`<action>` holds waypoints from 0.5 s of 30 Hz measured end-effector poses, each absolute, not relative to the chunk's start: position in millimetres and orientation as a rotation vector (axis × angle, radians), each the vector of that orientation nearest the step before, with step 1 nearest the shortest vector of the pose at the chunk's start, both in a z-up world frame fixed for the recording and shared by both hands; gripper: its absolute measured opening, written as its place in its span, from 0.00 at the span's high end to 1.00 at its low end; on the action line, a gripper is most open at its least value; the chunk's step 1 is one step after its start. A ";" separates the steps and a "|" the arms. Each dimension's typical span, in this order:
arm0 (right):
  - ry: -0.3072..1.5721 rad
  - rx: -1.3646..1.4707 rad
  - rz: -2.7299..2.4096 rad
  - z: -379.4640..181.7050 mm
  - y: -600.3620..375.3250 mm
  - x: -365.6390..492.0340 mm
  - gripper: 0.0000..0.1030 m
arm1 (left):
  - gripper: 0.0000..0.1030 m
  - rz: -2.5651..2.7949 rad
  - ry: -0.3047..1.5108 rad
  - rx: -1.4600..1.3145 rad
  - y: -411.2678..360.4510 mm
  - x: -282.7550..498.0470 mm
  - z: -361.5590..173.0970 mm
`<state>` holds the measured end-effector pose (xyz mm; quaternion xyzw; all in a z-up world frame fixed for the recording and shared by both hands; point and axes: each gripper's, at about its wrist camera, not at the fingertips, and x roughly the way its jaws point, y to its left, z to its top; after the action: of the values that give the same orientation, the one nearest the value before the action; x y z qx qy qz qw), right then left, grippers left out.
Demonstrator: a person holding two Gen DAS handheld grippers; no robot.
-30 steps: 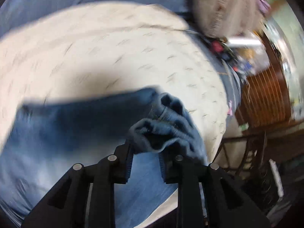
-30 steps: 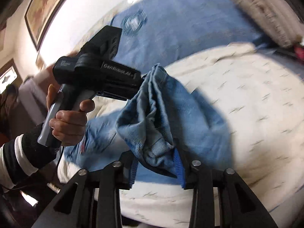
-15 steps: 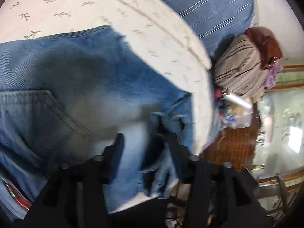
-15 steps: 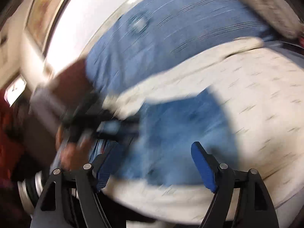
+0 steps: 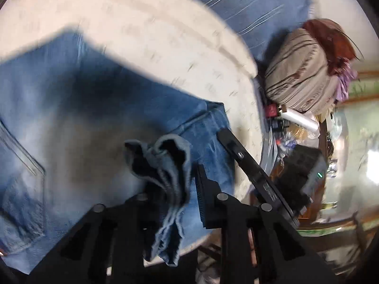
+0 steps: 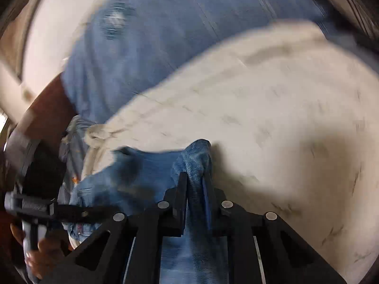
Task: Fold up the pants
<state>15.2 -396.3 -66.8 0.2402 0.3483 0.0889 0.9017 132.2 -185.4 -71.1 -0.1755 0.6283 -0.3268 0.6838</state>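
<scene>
L black two-finger gripper (image 5: 175, 184): jaws closing, clamped on a bunched fold of the faded blue denim pants (image 5: 71, 123). R black two-finger gripper (image 6: 194, 184): jaws closing too, pinching a raised ridge of the same denim (image 6: 196, 156). Pants lie spread on the cream quilt w/ small dark sprigs (image 5: 165, 35), near its edge. Beyond: blue striped sheet (image 5: 248, 4), tan striped cushion (image 5: 296, 75).

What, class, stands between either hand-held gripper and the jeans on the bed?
Nothing visible: the left hand-held gripper and the right hand-held gripper are each closing directly on a bunched fold of the jeans, which lie on the cream bedspread.
</scene>
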 end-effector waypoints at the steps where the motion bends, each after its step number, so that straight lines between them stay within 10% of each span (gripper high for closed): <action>1: 0.709 0.463 0.168 -63.9 -395.4 12.9 0.90 | 0.82 -0.722 1.361 -0.353 -183.4 131.0 -65.2; 12: 0.741 0.457 0.114 -71.7 -402.6 -12.1 0.67 | 0.78 -0.581 1.360 -0.291 -145.3 135.5 -94.8; 15: 0.736 0.464 0.145 -66.6 -397.1 -30.3 0.50 | 0.60 -0.619 1.341 -0.331 -141.0 126.4 -85.0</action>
<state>-30.3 -397.1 -66.6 0.2247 0.3560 0.0701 0.9043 126.4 -141.0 -85.0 -0.1500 0.6082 -0.2807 0.7272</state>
